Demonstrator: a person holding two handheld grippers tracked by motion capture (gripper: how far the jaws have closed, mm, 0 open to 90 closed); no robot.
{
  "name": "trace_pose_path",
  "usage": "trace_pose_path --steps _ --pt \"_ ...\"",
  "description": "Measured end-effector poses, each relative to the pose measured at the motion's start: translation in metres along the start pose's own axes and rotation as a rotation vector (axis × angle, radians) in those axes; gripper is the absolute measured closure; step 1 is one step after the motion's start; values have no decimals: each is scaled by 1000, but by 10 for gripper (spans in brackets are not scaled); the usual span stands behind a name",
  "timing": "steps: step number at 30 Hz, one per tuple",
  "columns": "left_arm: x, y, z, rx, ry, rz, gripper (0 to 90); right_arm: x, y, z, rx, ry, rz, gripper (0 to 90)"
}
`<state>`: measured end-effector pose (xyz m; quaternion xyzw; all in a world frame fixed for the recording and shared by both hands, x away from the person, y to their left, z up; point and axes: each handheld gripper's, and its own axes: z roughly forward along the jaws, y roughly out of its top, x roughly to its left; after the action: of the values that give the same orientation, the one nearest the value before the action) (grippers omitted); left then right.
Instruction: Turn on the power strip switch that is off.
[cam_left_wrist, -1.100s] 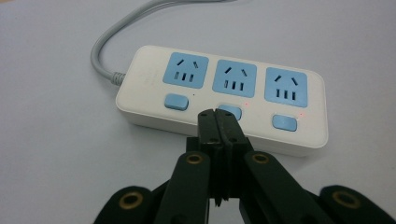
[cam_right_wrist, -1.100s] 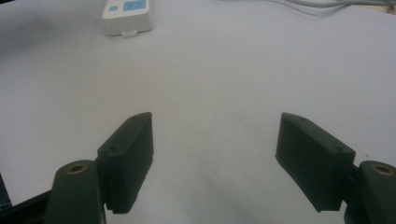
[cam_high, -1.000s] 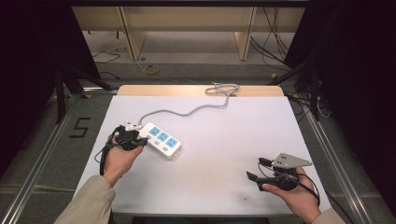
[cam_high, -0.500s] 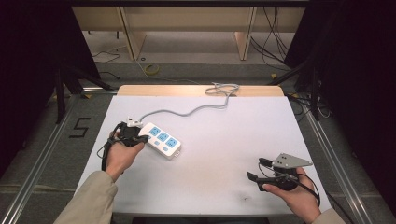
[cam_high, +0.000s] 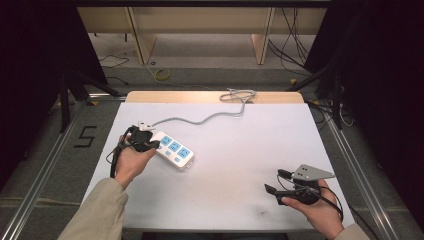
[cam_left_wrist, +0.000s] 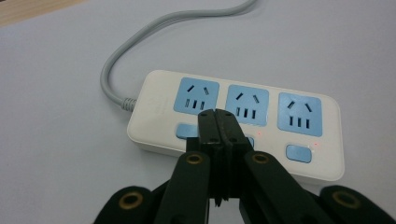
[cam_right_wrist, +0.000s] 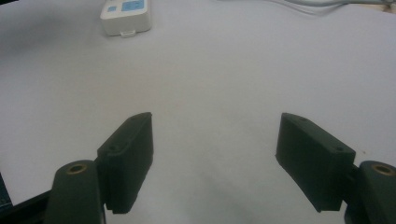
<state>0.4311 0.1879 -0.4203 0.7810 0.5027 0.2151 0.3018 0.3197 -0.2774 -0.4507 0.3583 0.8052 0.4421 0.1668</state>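
The left hand-held gripper (cam_left_wrist: 216, 122) has its jaws pressed flat together, gripping nothing, and their joined tip sits over the near edge of the power strip (cam_left_wrist: 236, 121), right at the row of blue switches. In the left gripper view the tip covers the middle switch, between the left switch (cam_left_wrist: 186, 131) and the right switch (cam_left_wrist: 298, 153). Small red lights (cam_left_wrist: 317, 144) glow beside the middle and right switches, so the strip looks live; whether the tip is pressing down or just resting there I cannot tell.

Compared with the high view a second ago, very little has changed: the left hand-held gripper (cam_high: 141, 139) has stayed at the cord end of the power strip (cam_high: 173, 149), with only a slight settling of the hand, and the strip has not moved on the tabletop (cam_high: 240, 150). It lies left of centre, angled, with its grey cord (cam_high: 200, 119) trailing toward the far edge. That stillness suggests the work is at the press itself: the closed tip is being used as a finger on a switch, not as a clamp.

The right hand-held gripper (cam_right_wrist: 212, 158) is open, jaws wide apart over bare tabletop, well apart from the strip near the front right corner, and it has not moved either. It seems to be waiting.
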Motion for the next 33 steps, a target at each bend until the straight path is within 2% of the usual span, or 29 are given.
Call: trace_pose_path --steps 8,11,26,33 --pt "3 3 5 10 7 -1 898 -1 0 0 -5 -2 2 280" --pt "3 4 6 11 27 16 899 -1 0 -1 -4 -2 -1 279" --pt "7 9 13 47 31 -16 899 -1 0 -1 -5 -5 2 280" --pt "6 11 17 63 25 -9 898 -1 0 -1 -7 -6 7 280"
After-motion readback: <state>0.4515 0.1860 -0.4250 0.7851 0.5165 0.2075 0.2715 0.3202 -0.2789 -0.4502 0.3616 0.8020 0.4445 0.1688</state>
